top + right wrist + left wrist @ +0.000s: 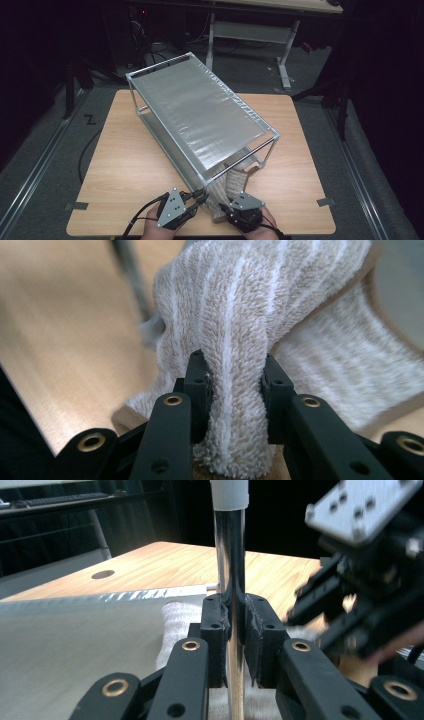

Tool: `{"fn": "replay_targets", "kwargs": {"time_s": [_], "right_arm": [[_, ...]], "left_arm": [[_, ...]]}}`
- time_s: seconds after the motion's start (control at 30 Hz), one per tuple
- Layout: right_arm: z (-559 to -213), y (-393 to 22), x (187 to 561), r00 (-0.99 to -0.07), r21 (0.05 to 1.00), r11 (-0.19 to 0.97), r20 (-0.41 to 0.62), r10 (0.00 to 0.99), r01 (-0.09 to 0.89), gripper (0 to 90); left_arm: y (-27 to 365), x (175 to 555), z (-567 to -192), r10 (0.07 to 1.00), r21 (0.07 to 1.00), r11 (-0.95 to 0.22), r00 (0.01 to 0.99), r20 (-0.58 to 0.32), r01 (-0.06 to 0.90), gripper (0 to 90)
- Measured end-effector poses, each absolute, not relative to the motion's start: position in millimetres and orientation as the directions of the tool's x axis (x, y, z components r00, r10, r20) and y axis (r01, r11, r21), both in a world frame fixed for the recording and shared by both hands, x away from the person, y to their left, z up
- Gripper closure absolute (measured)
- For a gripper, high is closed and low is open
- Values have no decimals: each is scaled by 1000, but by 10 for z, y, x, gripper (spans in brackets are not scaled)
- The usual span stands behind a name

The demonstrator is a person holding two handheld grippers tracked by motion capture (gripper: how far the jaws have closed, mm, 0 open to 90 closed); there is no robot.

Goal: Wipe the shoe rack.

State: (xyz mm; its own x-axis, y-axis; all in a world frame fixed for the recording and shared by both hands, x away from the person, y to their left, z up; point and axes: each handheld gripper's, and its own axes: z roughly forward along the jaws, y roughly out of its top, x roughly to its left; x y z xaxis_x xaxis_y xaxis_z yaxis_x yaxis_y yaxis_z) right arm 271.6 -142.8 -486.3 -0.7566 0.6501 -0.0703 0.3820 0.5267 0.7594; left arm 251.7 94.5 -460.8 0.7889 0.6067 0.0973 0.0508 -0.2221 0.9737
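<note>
- Left tongs (200, 196) at near tabletop (125, 165) edge, pinching the rack's near corner post (231, 570); pads pressed tight on the chrome tube either side, seen plainly in left gripper view.
- Left hand (150, 222) comes in at the bottom edge, grey plate on top of its gripper, cable trailing off left.
- Right tongs (235, 377) just right of the left ones, pinching a bunched fold of towel (240, 315); pads sunk into the pile both sides.
- Right hand (262, 220) low at the near edge; its gripper also shows blurred at right in left gripper view.
- Towel (235, 182): beige with white stripes, hangs out of the rack's near open end, under the top shelf, and drapes down toward the tabletop edge between the two grippers. Upper part lies on the lower shelf, lower end gripped.
- Rack (200, 115): chrome frame, two tiers, grey mesh top, standing diagonally across the tabletop, near corner by the grippers, far corner toward the back left.
- Behind the tabletop: dark floor, white desk frame (250, 35).
</note>
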Motion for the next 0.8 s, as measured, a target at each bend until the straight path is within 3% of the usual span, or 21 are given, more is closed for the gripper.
{"fn": "replay_targets", "kwargs": {"time_s": [0.33, 0.6, 0.8], "right_arm": [[-4930, -1357, 2743, -776, 749, 543, -62, 627, 379, 677], [-4936, -1344, 2760, -773, 757, 537, -66, 631, 373, 571], [-4935, -1359, 2795, -754, 755, 523, -57, 654, 396, 639]], "left_arm": [[967, 2490, -4626, 616, 973, -227, 778, 120, 30, 787], [952, 2489, -4662, 619, 970, -239, 776, 122, 38, 784], [955, 2489, -4659, 618, 969, -242, 777, 123, 39, 788]]}}
